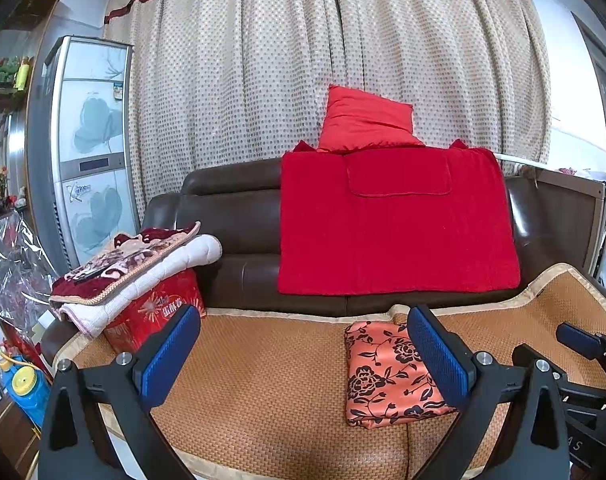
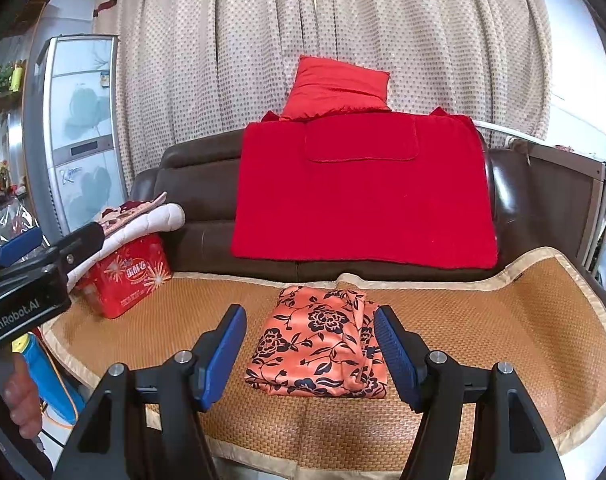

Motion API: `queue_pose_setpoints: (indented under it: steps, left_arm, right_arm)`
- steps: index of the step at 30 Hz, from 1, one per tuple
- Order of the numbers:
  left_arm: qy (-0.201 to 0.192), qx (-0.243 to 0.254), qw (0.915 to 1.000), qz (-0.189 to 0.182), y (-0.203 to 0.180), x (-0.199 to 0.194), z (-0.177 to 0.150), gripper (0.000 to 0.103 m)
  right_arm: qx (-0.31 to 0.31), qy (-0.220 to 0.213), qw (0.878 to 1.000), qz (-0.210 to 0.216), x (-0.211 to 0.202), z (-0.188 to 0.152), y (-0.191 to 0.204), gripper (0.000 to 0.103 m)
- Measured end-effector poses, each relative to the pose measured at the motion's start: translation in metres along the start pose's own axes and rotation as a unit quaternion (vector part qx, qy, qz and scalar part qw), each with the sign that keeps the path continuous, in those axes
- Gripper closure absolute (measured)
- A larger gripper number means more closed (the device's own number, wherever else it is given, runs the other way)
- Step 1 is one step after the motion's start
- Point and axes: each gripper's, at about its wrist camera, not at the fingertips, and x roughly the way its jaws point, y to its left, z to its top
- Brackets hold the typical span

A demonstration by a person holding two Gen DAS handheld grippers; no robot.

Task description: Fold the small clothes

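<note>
Folded floral garment (image 2: 317, 346): lies mid-mat on woven sofa mat (image 2: 503, 320), nearer its back edge. Red gift box (image 2: 129, 282) under stacked quilts (image 1: 143, 268) crowds the mat's left end; right end bare. Left gripper (image 1: 303, 360) and right gripper (image 2: 309, 356): both spread wide, grasping nothing.

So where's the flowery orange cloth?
The cloth lies folded on the woven mat, centre of the right wrist view, below the red blanket.
</note>
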Motion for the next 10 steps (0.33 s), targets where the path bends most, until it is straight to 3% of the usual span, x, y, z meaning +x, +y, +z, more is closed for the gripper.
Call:
queue_pose_setpoints:
  steps: [10]
  left_arm:
    - [0.022, -0.005, 0.9997, -0.007, -0.007, 0.049, -0.005, 0.000]
  right_arm:
    - [0.018, 0.019, 1.000, 0.006, 0.042, 0.012, -0.017, 0.033]
